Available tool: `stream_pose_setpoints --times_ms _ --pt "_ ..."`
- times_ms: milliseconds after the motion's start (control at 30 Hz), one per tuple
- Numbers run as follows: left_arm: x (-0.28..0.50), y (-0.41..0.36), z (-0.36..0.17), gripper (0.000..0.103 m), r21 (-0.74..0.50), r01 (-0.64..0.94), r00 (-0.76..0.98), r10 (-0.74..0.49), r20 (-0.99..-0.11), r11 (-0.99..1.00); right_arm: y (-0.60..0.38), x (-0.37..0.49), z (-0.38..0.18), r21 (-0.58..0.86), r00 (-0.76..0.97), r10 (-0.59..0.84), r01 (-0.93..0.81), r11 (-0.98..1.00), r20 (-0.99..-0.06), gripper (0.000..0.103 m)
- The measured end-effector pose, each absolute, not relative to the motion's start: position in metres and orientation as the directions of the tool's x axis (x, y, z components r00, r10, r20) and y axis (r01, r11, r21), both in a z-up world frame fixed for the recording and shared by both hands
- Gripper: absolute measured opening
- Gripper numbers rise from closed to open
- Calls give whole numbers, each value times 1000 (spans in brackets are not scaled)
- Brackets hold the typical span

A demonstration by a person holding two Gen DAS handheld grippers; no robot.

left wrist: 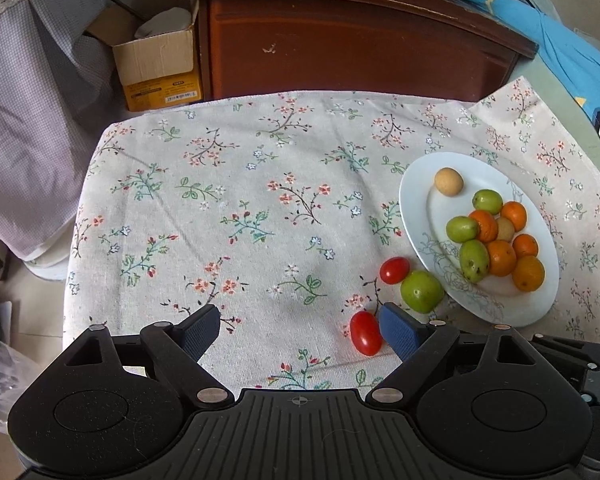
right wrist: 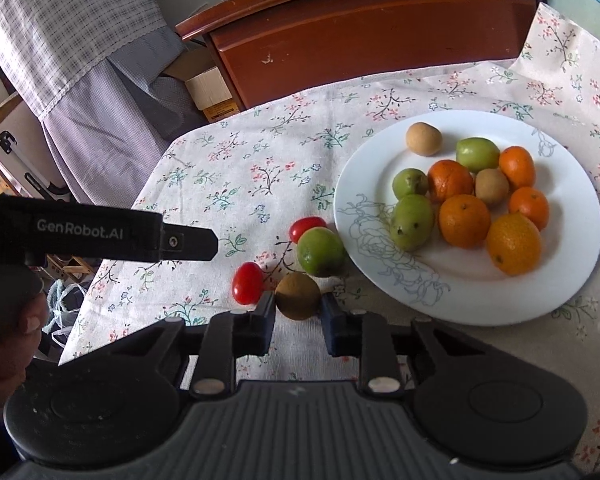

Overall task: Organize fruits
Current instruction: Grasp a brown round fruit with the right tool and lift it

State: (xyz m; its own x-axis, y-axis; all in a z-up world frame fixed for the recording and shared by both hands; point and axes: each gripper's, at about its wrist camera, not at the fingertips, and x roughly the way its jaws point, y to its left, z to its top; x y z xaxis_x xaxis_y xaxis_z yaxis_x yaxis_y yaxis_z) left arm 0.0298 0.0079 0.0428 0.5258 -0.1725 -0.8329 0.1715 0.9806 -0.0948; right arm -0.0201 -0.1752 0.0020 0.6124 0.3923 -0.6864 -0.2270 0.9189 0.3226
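Right tool (right wrist: 298, 314): being held closed on a small brown fruit (right wrist: 298, 295), pads pressing its two sides near its middle, just above the cloth (right wrist: 240, 168)
Left tool (left wrist: 300, 330): being held wide open, gripping nothing; a tomato (left wrist: 365, 333) is lying between the fingers, close against the right-side pad (left wrist: 398, 334)
Loose fruit: a second tomato (left wrist: 395, 270) and a green fruit (left wrist: 421, 291) are resting on the table, touching each other, just beside the plate (left wrist: 416, 184)
Plate: oranges, green and brown fruits are being kept piled on its near half
Brown fruit handling: judged light, firm, round; likely to roll, so a grip across the widest part is advised
Tomato handling: judged smooth, thin-skinned, easily crushed; to be taken gently across its short axis
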Motion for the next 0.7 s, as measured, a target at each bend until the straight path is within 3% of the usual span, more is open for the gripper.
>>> stream_pose_setpoints --times_ms 367,567,700 --pt "13 -16 26 85 -47 289 524 -199 -828 956 -197 -51 10 329 619 335 -129 936 -711 24" --pt "14 -20 23 72 -62 301 540 -223 -812 952 -200 -53 1 345 600 326 -88 934 -730 25" --pt "15 -21 19 56 -70 307 538 -234 -810 949 -202 -51 0 367 602 334 -71 927 -725 27"
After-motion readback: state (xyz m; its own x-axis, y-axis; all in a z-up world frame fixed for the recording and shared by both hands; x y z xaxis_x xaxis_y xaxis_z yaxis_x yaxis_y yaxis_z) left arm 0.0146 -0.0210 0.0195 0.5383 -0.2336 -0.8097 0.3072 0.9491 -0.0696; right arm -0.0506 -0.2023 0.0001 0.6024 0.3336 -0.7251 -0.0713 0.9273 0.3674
